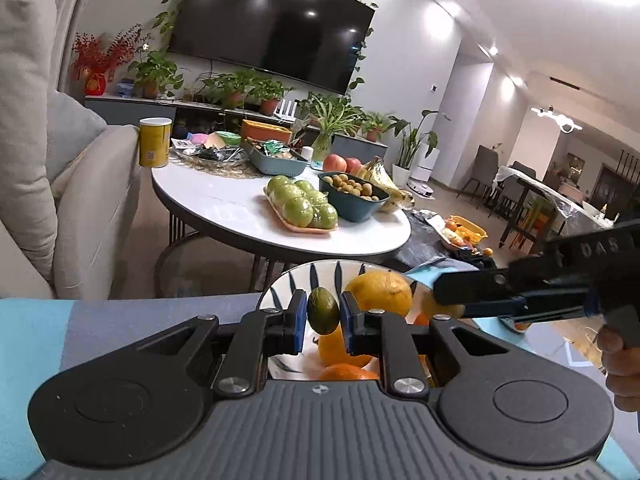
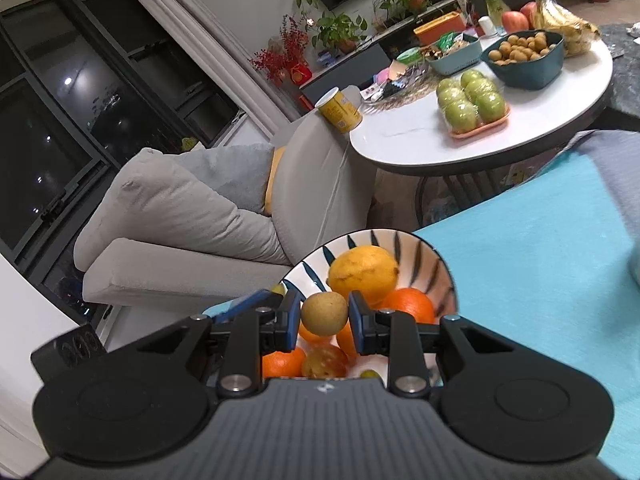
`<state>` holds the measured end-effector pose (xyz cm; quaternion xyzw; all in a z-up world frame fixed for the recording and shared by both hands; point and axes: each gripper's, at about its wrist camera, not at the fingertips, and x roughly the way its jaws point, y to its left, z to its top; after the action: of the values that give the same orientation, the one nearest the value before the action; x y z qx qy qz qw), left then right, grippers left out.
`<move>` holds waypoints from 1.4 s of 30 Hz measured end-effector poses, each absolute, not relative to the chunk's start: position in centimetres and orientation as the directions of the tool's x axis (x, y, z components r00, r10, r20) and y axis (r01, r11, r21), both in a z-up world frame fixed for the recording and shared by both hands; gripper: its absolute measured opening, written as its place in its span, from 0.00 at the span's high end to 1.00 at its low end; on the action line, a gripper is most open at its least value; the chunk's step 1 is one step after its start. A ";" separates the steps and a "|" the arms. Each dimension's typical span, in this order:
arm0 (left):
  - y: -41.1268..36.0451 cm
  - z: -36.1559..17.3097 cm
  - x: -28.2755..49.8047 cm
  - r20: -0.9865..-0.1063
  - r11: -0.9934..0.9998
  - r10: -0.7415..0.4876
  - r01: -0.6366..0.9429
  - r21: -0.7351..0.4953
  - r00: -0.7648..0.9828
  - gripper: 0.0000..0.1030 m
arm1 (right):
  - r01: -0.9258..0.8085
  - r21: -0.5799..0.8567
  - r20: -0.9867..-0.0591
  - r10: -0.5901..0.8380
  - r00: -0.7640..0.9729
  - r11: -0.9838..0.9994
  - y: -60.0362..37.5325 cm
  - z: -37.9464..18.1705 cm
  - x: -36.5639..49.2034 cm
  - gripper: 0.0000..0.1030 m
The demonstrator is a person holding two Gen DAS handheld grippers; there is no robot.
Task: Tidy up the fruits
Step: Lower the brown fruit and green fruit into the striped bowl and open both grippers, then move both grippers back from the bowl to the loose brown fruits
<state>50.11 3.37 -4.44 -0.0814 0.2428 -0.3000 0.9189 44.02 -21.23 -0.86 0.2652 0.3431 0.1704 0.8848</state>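
Note:
A striped white bowl (image 1: 316, 276) (image 2: 436, 264) sits on a blue cloth and holds a big yellow citrus (image 1: 380, 292) (image 2: 362, 272), oranges (image 2: 412, 304) and small fruits. My left gripper (image 1: 323, 312) is shut on a small green oval fruit (image 1: 322, 310) above the bowl. My right gripper (image 2: 325, 314) is shut on a small round tan fruit (image 2: 324, 313) above the bowl. The right gripper also shows in the left wrist view (image 1: 448, 292), reaching in from the right over the bowl.
A round white table (image 1: 224, 200) (image 2: 420, 136) beyond carries a tray of green apples (image 1: 304, 206) (image 2: 472, 100), a teal bowl of small brown fruits (image 1: 354, 196) (image 2: 524, 56), bananas, red apples, a yellow can (image 1: 154, 142). A grey sofa (image 2: 200, 216) stands at left.

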 end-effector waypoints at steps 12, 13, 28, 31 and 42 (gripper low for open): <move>4.2 -4.7 50.1 -0.391 0.812 -0.582 0.493 -0.311 0.713 0.76 | -0.131 0.562 -0.531 0.478 0.699 0.817 -19.9 -2.1 45.6 0.64; 4.1 -4.6 50.0 -0.393 0.814 -0.580 0.494 -0.305 0.713 0.76 | -0.136 0.560 -0.529 0.478 0.701 0.818 -19.9 -2.0 45.6 0.64; 4.1 -3.1 47.7 -0.374 0.811 -0.585 0.523 -0.263 0.719 0.64 | -0.172 0.474 -0.502 0.426 0.753 0.864 -20.2 -0.5 43.8 0.63; 4.1 -2.9 46.8 -0.373 0.802 -0.597 0.539 -0.258 0.710 0.64 | -0.199 0.426 -0.498 0.412 0.763 0.883 -20.0 -0.1 42.8 0.63; 4.3 -3.0 44.1 -0.387 0.807 -0.590 0.533 -0.255 0.709 0.63 | -0.266 0.342 -0.494 0.413 0.765 0.901 -19.1 -0.3 38.5 0.59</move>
<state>44.10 4.31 -3.02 -0.0620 0.2302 -0.3042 0.9223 38.53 -19.14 -0.34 0.1268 0.2900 0.1823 0.9309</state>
